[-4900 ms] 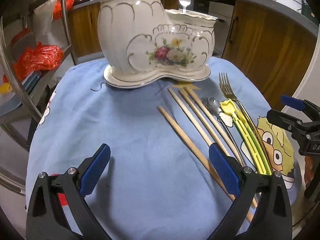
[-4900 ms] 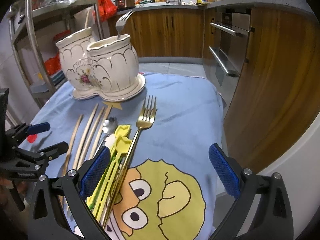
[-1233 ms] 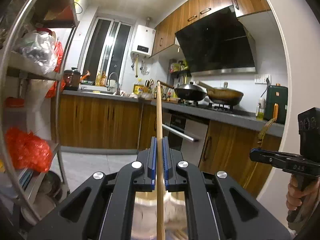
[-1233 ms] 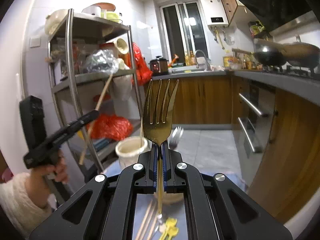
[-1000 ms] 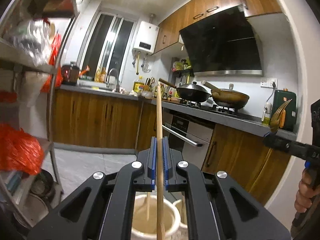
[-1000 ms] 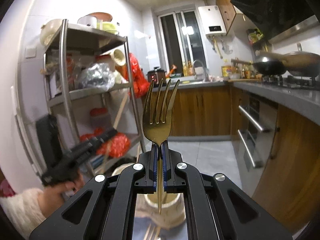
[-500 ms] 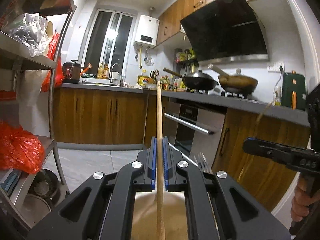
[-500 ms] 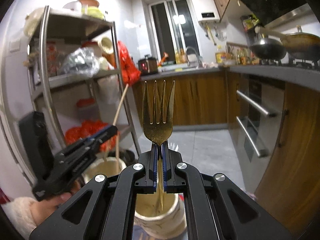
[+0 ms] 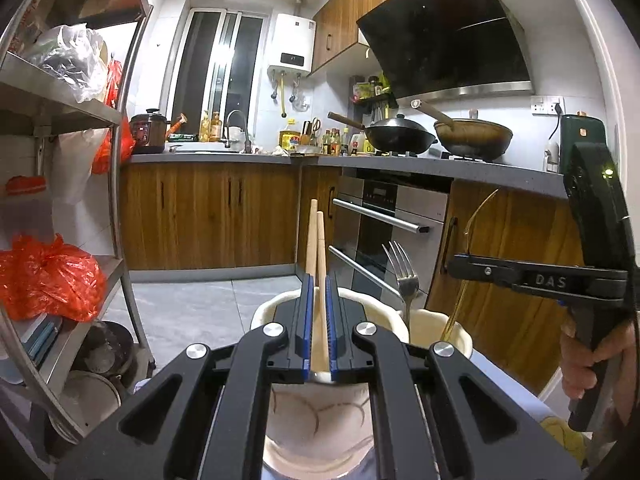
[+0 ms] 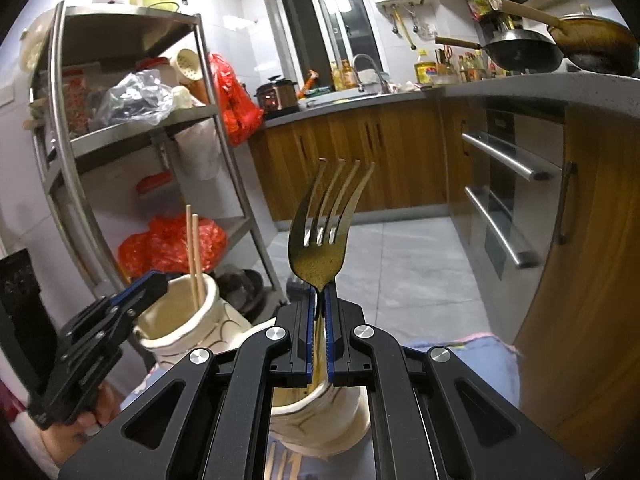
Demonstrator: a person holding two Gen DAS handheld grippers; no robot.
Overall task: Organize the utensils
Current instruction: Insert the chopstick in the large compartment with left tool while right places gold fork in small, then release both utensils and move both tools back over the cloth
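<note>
Chopsticks [image 9: 320, 280] stand upright between the pads of our left gripper [image 9: 319, 336], which is closed on one of them; the other rises just behind. Their lower ends drop into the larger cup of the holder [image 9: 320, 424] beneath. Our right gripper [image 10: 319, 332] is closed on the neck of a gold fork [image 10: 320, 248], tines up, its handle reaching down into the smaller cup. A silver fork [image 9: 402, 276] already stands in that cup. The holder sits on the blue-clothed tabletop [image 10: 484, 356].
</note>
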